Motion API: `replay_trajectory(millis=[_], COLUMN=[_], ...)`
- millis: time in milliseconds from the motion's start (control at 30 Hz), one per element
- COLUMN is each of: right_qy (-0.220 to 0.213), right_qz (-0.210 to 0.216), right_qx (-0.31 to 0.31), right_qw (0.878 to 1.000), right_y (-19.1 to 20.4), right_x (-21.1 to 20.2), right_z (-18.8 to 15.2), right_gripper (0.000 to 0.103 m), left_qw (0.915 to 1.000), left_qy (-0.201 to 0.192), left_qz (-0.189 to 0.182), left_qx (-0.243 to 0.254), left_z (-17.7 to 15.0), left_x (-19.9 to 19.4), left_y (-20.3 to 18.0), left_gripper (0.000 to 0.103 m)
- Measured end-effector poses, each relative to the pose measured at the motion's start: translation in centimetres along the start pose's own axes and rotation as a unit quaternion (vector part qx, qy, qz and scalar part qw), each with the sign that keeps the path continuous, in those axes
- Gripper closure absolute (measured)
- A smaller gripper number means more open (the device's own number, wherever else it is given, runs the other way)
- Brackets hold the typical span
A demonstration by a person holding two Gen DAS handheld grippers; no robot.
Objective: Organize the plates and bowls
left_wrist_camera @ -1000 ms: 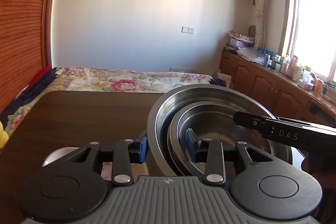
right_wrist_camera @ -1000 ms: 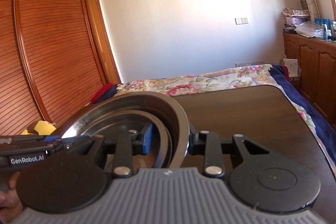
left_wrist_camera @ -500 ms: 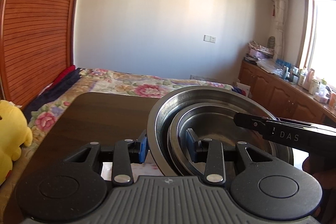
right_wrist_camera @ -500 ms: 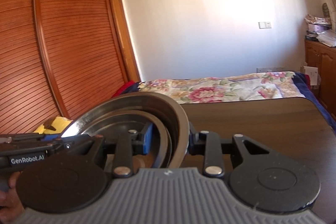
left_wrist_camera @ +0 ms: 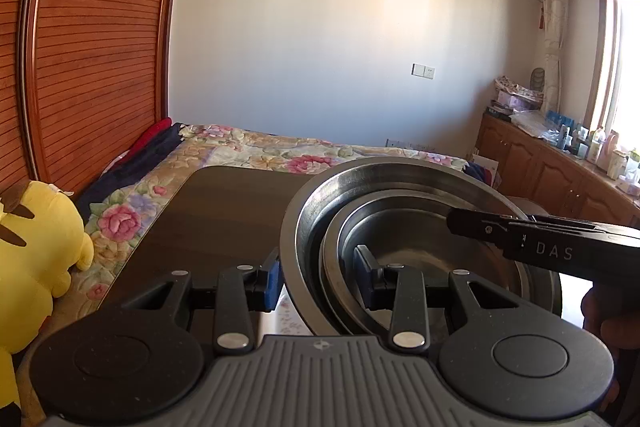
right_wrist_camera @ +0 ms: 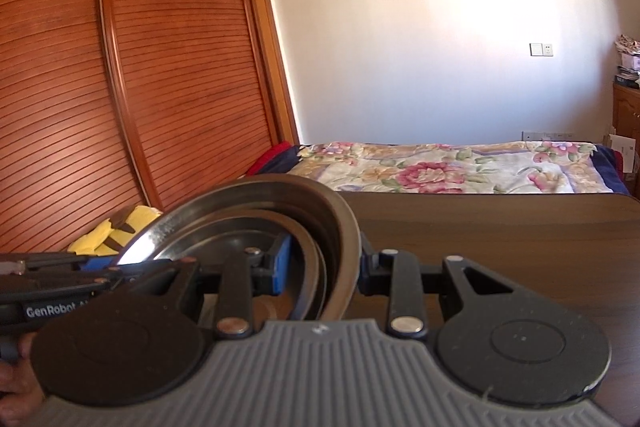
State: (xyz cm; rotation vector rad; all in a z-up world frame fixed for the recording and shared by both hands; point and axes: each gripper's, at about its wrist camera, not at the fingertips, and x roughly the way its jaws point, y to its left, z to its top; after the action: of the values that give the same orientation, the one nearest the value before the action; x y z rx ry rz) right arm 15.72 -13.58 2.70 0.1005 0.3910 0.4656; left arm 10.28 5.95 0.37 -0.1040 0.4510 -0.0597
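A stack of nested steel bowls [left_wrist_camera: 400,195] hangs above the dark brown table [left_wrist_camera: 224,211], carried between both grippers. My left gripper [left_wrist_camera: 318,279] is shut on the stack's left wall, one blue pad outside and one inside. My right gripper [right_wrist_camera: 324,269] is shut on the opposite wall of the same bowls [right_wrist_camera: 248,199] in the same way. Each gripper shows in the other's view: the right one [left_wrist_camera: 540,243] reaches in over the far rim, and the left one [right_wrist_camera: 52,283] sits at the lower left with a hand behind it.
Beyond the table [right_wrist_camera: 500,227] lies a bed with a floral cover [left_wrist_camera: 280,155]. A yellow plush toy [left_wrist_camera: 36,247] sits at the left beside a slatted wooden wardrobe [right_wrist_camera: 120,87]. Low wooden cabinets [left_wrist_camera: 560,179] with bottles run along the right wall.
Both grippers have carried the bowl stack sideways to the left; the wardrobe and plush toy have come into view. Both grips on the bowls are unchanged.
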Motion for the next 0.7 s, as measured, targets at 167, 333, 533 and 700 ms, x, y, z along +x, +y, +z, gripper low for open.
replay_trajectory(millis=[167,333,533,700], right_qy=[0.011,0.024,0.042,0.048], right_qz=[0.005,0.008,0.008,0.009], right_qx=[-0.003,-0.007,-0.008,-0.006], right_qw=[1.000,1.000,0.999,0.999], right_y=[0.7,1.3,1.8,2.0], right_x=[0.5,0.9,1.8,2.2], right_z=[-0.4,-1.0,-1.9,-2.2], right_gripper=[0.068,0.068,0.068,0.068], left_qw=[1.0000,0.9998,0.9995,0.9993], left_qy=[0.008,0.021,0.030,0.036], left_qz=[0.001,0.004,0.006,0.006], left_qx=[0.002,-0.001,-0.003,-0.006], left_z=[-0.6,-1.3,-1.8,-2.2], left_x=[-0.1,0.4,1.0,1.5], left_y=[0.7,1.6,2.1,2.4], left_gripper=[0.064,0.064,0.064,0.064])
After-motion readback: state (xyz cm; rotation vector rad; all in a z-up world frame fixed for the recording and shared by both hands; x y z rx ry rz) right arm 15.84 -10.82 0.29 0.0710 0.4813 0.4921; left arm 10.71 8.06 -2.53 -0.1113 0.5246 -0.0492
